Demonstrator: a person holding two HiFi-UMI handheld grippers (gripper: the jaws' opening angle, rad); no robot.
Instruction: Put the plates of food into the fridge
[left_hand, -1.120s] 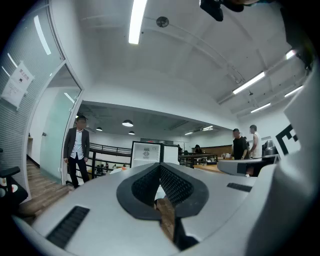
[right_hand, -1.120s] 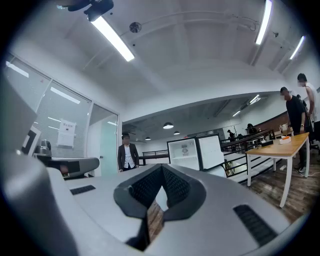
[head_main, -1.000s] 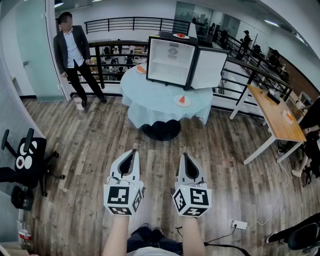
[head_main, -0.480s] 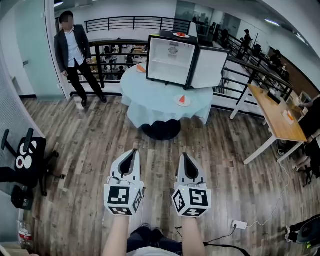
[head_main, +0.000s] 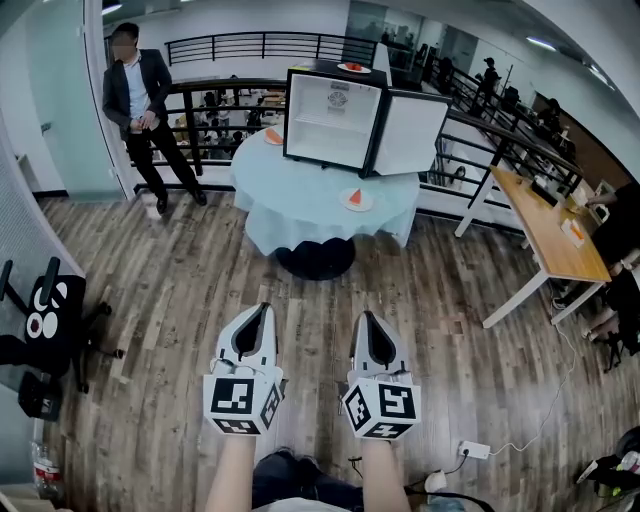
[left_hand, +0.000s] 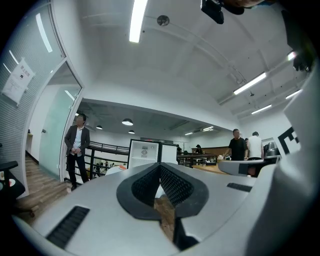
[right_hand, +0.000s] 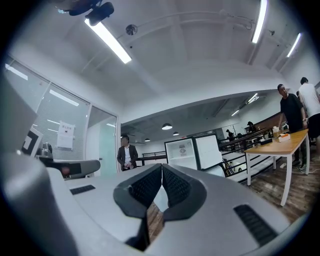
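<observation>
A black fridge with a white inside stands on the round, pale-blue tabletop, door open. White plates of orange-red food: front plate before the fridge, side plate left of it, top plate on it. Left gripper and right gripper are well apart from them, fingers together, empty.

Nothing here can actually be read. The open fridge carries a printed sticker on its inner back wall, but the print is too small to make out. A paper notice hangs on the partition wall (rows of print, all illegible). The marker cubes on the left gripper and right gripper show only black-and-white square patterns.
</observation>
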